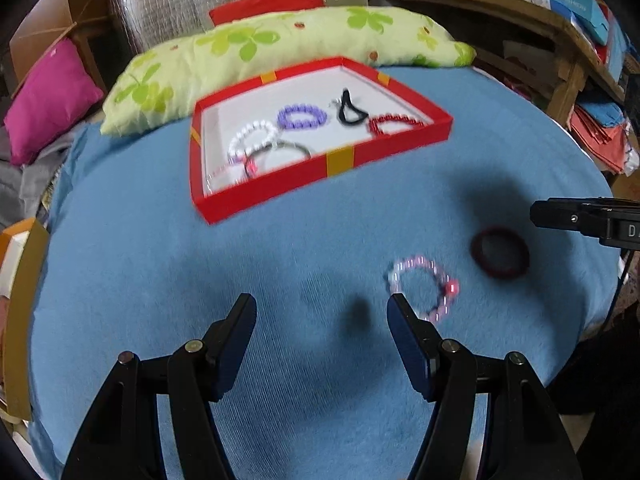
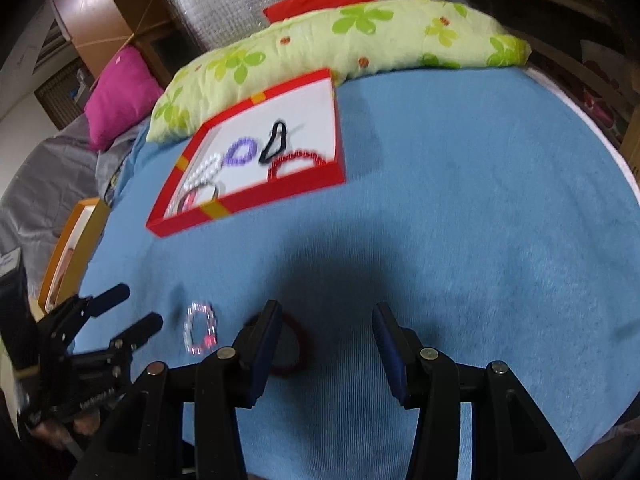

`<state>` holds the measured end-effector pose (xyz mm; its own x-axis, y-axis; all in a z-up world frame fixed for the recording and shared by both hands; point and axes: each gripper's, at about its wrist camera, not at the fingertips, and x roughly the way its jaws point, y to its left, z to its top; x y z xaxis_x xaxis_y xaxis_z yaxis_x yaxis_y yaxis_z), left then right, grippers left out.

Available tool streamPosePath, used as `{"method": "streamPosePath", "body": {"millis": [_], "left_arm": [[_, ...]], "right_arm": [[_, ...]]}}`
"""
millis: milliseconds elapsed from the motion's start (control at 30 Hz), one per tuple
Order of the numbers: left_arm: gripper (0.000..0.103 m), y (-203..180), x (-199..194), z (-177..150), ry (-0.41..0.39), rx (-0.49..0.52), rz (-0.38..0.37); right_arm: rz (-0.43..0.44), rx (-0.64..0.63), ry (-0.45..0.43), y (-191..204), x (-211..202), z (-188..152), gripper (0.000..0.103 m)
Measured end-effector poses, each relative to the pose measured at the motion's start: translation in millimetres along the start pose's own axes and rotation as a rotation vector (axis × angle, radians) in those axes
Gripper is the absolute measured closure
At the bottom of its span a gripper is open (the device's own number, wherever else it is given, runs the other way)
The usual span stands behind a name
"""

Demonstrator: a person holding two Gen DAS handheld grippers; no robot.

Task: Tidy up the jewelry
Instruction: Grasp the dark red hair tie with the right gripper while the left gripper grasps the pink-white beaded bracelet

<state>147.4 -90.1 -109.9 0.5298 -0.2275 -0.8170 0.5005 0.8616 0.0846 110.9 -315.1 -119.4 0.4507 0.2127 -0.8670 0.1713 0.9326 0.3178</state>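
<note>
Blue cloth [image 1: 160,280] is covering the whole work surface, with a green floral pillow [image 1: 280,48] lying along its far edge and a pink cushion [image 1: 48,100] sitting off to the far left. Just near of the pillow, a red box [image 1: 280,184] is holding a white bracelet [image 1: 252,136], a purple ring [image 1: 300,116], a black loop [image 1: 350,110] and a red bracelet [image 1: 394,124]. Nearer, the left gripper [image 1: 320,308] is hovering wide open, its right finger just beside a pink bracelet [image 1: 424,284] lying on the cloth. The right gripper [image 2: 326,316] is also gaping open, its left finger partly hiding a dark red band [image 2: 298,344].
</note>
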Motion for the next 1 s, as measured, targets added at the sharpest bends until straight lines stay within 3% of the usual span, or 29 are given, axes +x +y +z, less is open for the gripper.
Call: {"method": "streamPosePath", "body": {"millis": [133,233,300,367,433,533,633,900,967,1000], "left_arm": [[0.034,0,0,-9,0.016,-0.002,-0.059],[0.034,-1,-2,-9,0.013,-0.003,-0.09],[0.034,-3,-3,-8,0.008,-0.003,-0.103],[0.034,-4,-2,-7,0.006,-0.004,-0.125],[0.034,-8,0,-6,0.008,-0.002,-0.15],[0.034,-14,3,-5,0.011,0.005,-0.172],[0.027,-23,8,-3,0.017,0.016,-0.185],[0.026,-34,30,8,0.012,-0.011,-0.187],[0.038,-33,30,9,-0.014,-0.021,-0.199],[0.05,-34,31,9,-0.019,-0.016,-0.203]], "right_arm": [[-0.004,-0.023,0.033,3,9,-9,0.054],[-0.008,-0.046,0.044,8,16,-12,0.063],[-0.037,-0.076,0.041,13,21,-13,0.071],[-0.085,-0.123,0.036,18,27,-15,0.089],[-0.099,-0.149,0.022,22,27,-15,0.098],[-0.128,-0.135,-0.009,20,24,-13,0.098],[-0.144,-0.074,-0.027,9,20,-6,0.098],[-0.153,0.013,-0.032,-4,21,6,0.098],[-0.157,0.018,-0.026,-3,24,7,0.098],[-0.157,0.019,-0.022,-3,25,8,0.098]]}}
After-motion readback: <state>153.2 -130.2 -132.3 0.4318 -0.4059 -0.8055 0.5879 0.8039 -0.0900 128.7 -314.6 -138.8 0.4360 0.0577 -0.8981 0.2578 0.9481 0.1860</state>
